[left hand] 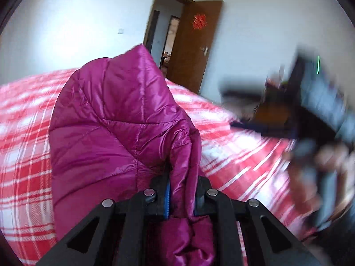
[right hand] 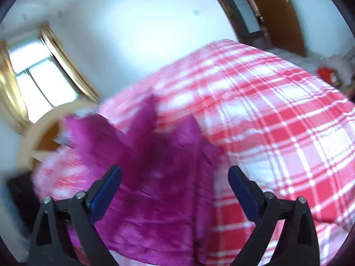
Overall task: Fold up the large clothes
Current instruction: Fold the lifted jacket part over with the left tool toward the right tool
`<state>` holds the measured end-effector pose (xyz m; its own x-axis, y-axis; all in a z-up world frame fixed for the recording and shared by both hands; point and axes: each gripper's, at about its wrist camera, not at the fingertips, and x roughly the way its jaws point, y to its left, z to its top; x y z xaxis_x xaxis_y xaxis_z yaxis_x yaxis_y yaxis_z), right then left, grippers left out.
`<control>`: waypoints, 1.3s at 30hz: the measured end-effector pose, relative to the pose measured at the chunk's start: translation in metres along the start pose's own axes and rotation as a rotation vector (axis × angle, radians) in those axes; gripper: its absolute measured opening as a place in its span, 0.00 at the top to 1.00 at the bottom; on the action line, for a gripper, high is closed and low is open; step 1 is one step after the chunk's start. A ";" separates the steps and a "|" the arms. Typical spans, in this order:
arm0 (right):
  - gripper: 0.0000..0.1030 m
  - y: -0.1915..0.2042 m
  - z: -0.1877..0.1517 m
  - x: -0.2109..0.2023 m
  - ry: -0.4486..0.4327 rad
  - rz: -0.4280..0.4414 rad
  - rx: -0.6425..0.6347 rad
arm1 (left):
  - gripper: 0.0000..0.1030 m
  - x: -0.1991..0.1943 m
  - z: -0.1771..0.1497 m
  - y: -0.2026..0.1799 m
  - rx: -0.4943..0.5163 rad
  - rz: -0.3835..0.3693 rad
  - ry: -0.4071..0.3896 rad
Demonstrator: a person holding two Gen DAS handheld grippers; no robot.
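- Left gripper: jaws closed tight on a bunched fold of the magenta puffer jacket, lifting it so the quilted panel rises above the bed.
- Right gripper: jaws spread wide, nothing between them; it hangs over the jacket, which in this blurred view sprawls across the near edge of the bed.
- Handling, my judgement: light, soft, puffy; shiny shell likely slippery, so a thin pinch may slide. Best hold looks like a seam or hem edge, gathered thick.
- Surface: bed covered in red-and-white plaid, soft and a little rumpled.
- Room: window with golden curtains left of the bed, white wall behind it, brown door standing open beyond its far side.
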<state>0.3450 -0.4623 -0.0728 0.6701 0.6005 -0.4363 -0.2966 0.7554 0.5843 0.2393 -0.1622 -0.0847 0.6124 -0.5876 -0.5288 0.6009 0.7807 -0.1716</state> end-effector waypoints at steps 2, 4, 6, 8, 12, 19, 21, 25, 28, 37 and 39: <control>0.04 0.011 0.009 0.009 0.029 0.086 -0.025 | 0.86 0.015 -0.009 -0.013 0.070 0.037 0.012; 0.09 0.018 0.014 0.024 0.080 0.106 -0.053 | 0.86 0.023 -0.015 -0.022 0.125 0.069 0.015; 0.30 0.024 0.015 0.047 0.162 0.073 -0.098 | 0.85 0.021 -0.016 -0.028 0.151 0.091 0.011; 0.52 0.027 0.011 0.073 0.246 -0.022 -0.143 | 0.82 0.007 -0.014 -0.031 0.160 0.104 0.002; 0.60 0.004 0.007 0.089 0.272 -0.125 -0.109 | 0.69 -0.038 -0.009 -0.035 0.177 0.072 -0.033; 0.60 -0.012 -0.004 0.079 0.255 -0.213 -0.129 | 0.17 -0.100 0.003 0.013 0.092 0.138 -0.228; 0.59 -0.012 -0.002 0.080 0.252 -0.242 -0.136 | 0.17 -0.080 0.003 0.036 0.057 0.243 -0.174; 0.59 0.003 0.008 0.066 0.198 -0.335 -0.106 | 0.17 -0.030 -0.013 0.078 -0.109 0.237 -0.017; 0.54 0.031 0.017 0.040 0.102 -0.347 -0.063 | 0.17 -0.022 -0.020 0.082 -0.182 0.222 -0.035; 0.31 0.069 0.025 0.049 -0.144 -0.027 0.067 | 0.17 -0.020 -0.009 0.077 -0.116 0.225 -0.033; 0.31 0.046 0.021 0.058 -0.162 -0.069 0.119 | 0.17 -0.034 0.000 0.083 -0.108 0.279 -0.079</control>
<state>0.3849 -0.3982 -0.0567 0.7892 0.4916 -0.3681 -0.1705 0.7512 0.6377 0.2685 -0.0769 -0.0806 0.7867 -0.3590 -0.5022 0.3489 0.9297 -0.1182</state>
